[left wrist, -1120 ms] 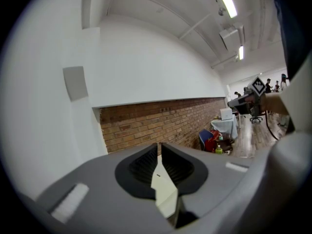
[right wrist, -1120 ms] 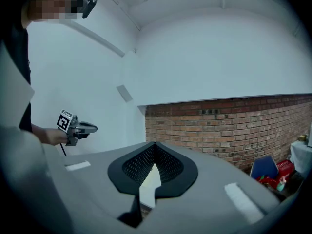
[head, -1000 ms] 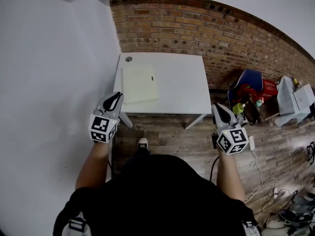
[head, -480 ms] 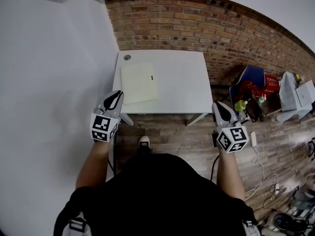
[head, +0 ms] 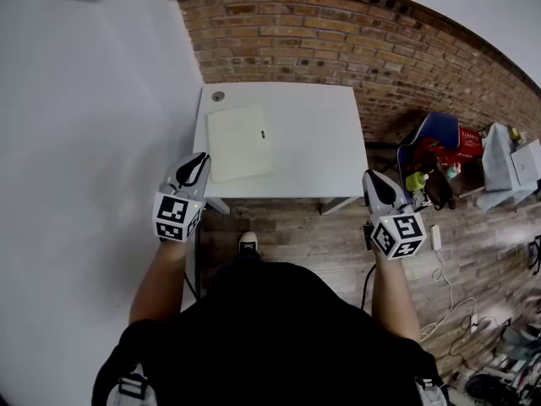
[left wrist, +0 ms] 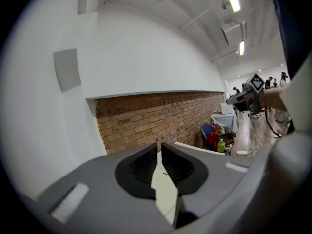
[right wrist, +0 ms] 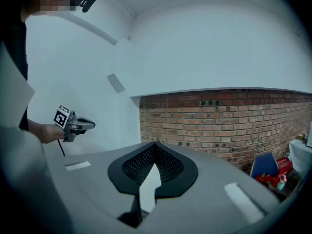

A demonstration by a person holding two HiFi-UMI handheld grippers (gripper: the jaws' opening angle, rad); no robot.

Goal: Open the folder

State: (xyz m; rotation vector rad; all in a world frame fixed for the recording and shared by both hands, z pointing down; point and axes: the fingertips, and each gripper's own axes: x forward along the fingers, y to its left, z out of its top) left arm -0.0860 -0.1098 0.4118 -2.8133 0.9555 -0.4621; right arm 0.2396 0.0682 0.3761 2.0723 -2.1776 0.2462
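Approach step, by judgement. The folder (head: 240, 142) lies closed at upper centre, on the table's (head: 330, 172) left half. Left tongs (head: 199, 161) and right tongs (head: 373, 181) are pressed together, empty, short of the table. Next: reach in and lift the cover edge.

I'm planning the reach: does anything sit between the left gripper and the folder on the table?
Nothing visible does. The folder lies flat near the white table's left edge, with only bare tabletop around it. The left gripper, jaws shut and empty, hangs just off the table's near left corner.
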